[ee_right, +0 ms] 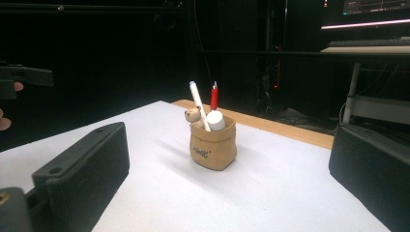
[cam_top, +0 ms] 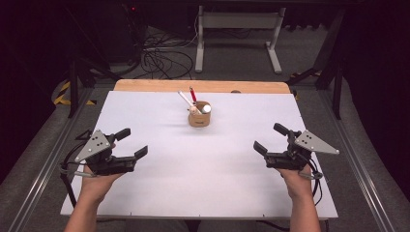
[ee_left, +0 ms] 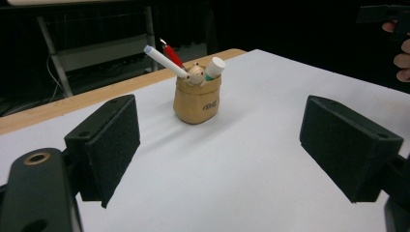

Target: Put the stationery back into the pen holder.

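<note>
A tan pouch-shaped pen holder [cam_top: 199, 116] stands upright at the back middle of the white sheet [cam_top: 217, 183]. It holds a white pen [cam_top: 185, 99], a red pen [cam_top: 193, 94], a white-capped marker [cam_top: 207, 108] and a small bear figure [ee_left: 195, 73]. My left gripper [cam_top: 133, 143] is open at the front left, jaws wide apart and empty. At the front right my right gripper [cam_top: 270, 138] is open and empty too. Both point toward the holder [ee_left: 197, 100] [ee_right: 214, 145], well short of it. The left gripper [ee_left: 227, 145] and the right gripper [ee_right: 229, 169] frame it between their pads.
The white sheet covers a wooden table whose bare edge [cam_top: 198, 86] runs along the back. Beyond it are loose cables [cam_top: 162, 60] on the floor and a white metal stand [cam_top: 239, 21]. A lit monitor [ee_right: 372, 9] is at the far right. Metal rails [cam_top: 43, 164] flank the table.
</note>
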`<control>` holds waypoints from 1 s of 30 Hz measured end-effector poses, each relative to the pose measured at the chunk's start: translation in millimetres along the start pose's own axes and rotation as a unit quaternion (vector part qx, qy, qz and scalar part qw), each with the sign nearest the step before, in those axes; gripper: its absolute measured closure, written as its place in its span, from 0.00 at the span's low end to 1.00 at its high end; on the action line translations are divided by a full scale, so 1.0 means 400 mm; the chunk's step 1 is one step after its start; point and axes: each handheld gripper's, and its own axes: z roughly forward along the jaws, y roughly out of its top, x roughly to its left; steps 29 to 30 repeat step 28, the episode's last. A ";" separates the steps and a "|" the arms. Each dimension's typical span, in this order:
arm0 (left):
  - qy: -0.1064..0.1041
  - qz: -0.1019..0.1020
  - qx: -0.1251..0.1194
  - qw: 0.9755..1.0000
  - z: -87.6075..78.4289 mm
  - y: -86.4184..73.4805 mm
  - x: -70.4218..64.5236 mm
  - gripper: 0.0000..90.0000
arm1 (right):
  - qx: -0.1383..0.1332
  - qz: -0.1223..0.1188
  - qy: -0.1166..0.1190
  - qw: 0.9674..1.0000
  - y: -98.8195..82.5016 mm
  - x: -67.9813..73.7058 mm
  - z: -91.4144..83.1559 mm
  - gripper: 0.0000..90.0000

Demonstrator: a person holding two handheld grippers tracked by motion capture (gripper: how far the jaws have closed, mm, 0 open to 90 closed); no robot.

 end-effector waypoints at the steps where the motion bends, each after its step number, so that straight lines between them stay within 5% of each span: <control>1: 0.000 0.001 0.001 1.000 0.000 0.000 0.001 0.17 | 0.000 -0.001 0.000 1.000 0.000 0.000 0.000 0.02; 30: 0.004 -0.001 0.003 1.000 -0.003 -0.007 0.014 0.17 | 0.012 -0.005 0.004 1.000 -0.010 -0.005 0.007 0.02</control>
